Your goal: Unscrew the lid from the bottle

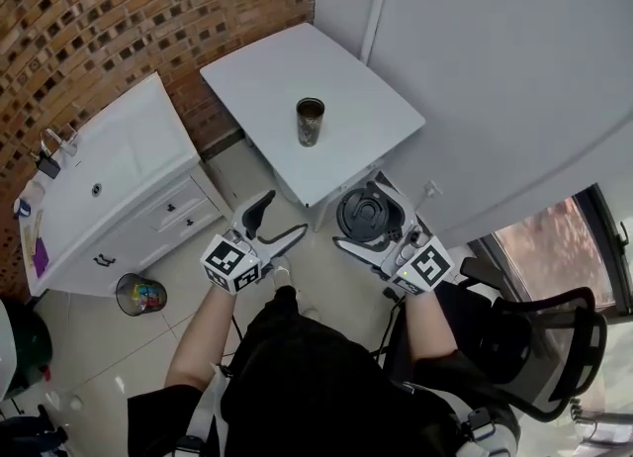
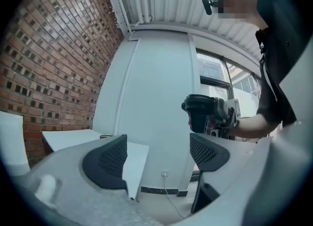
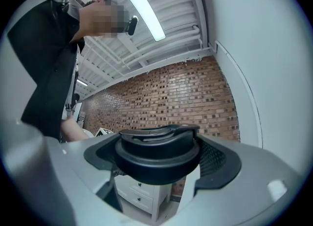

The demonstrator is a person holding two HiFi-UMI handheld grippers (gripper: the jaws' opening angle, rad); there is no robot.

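Note:
The bottle [image 1: 310, 122], a dark metal tumbler with its mouth uncovered, stands upright near the front of the small white table [image 1: 257, 84]. Its round black lid [image 1: 365, 215] is off the bottle and sits between the jaws of my right gripper [image 1: 368, 229], held up in front of the table's near edge. The right gripper view shows that lid [image 3: 159, 152] filling the space between the pads, flip tab upward. My left gripper [image 1: 274, 221] is open and holds nothing, below and left of the bottle. In the left gripper view the lid [image 2: 201, 108] appears off to the right.
A white drawer cabinet [image 1: 119, 178] stands left of the table against the brick wall [image 1: 109, 20]. A small waste bin [image 1: 140, 295] sits on the tiled floor by it. A black office chair [image 1: 539, 331] is at my right, near a window.

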